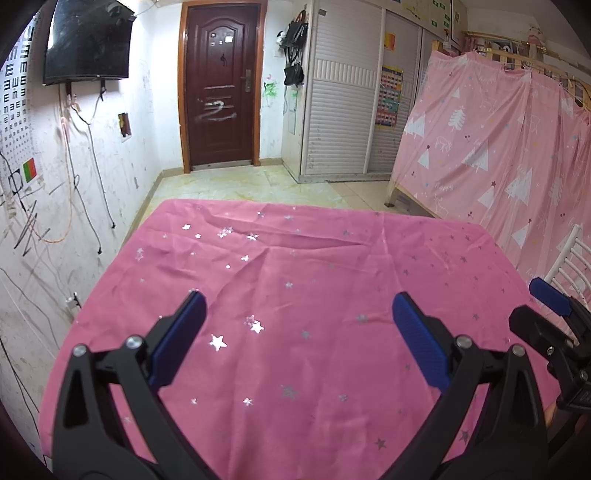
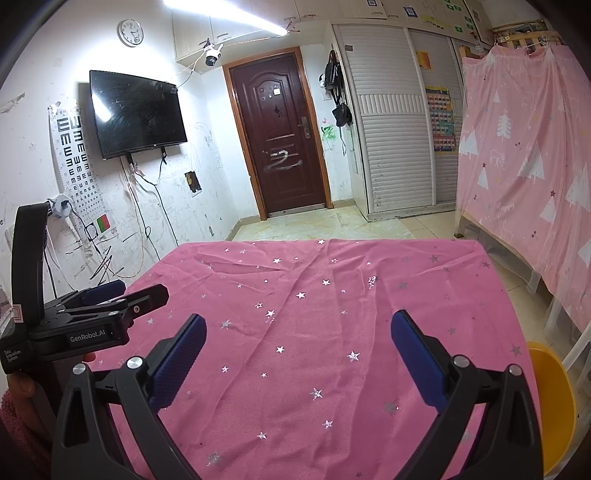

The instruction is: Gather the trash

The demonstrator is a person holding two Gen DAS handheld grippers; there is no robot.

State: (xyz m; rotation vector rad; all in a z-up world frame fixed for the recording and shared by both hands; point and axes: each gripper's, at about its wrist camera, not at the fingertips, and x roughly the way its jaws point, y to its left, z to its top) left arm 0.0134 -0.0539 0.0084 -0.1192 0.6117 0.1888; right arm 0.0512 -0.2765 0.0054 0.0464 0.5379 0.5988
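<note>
While both grippers hover over the table, each holds nothing: the left gripper point(image 1: 299, 314) has its two blue pads point(image 1: 417, 343) spread wide, and the right gripper point(image 2: 298, 332) likewise stands released, its two pads point(image 2: 181, 354) far apart with only cloth between them. One pink cloth point(image 1: 295, 266) with silver stars covers the table from edge to edge. No trash shows on it in either view, so where the trash lies cannot be told.

From the left wrist view, the right gripper appears at the right edge, just beside the left one; from the right wrist view, the left gripper point(image 2: 122, 295) sits at the left edge, held by a hand point(image 2: 20, 386) in a pink sleeve point(image 2: 18, 435).

One yellow chair point(image 2: 550, 402) stands at the table's right side, touching or just beside the cloth's edge. Beyond the table are one dark door point(image 2: 280, 136), one TV point(image 2: 136, 110) on the left wall, one eye chart point(image 2: 74, 158) beside it, one round clock point(image 2: 130, 32) above, and one security camera point(image 2: 212, 55) near the ceiling. Two black bags point(image 2: 338, 92) hang right of the door. One white wardrobe point(image 2: 391, 122) with slatted doors stands next to a pink curtain point(image 2: 524, 155) printed with trees.
</note>
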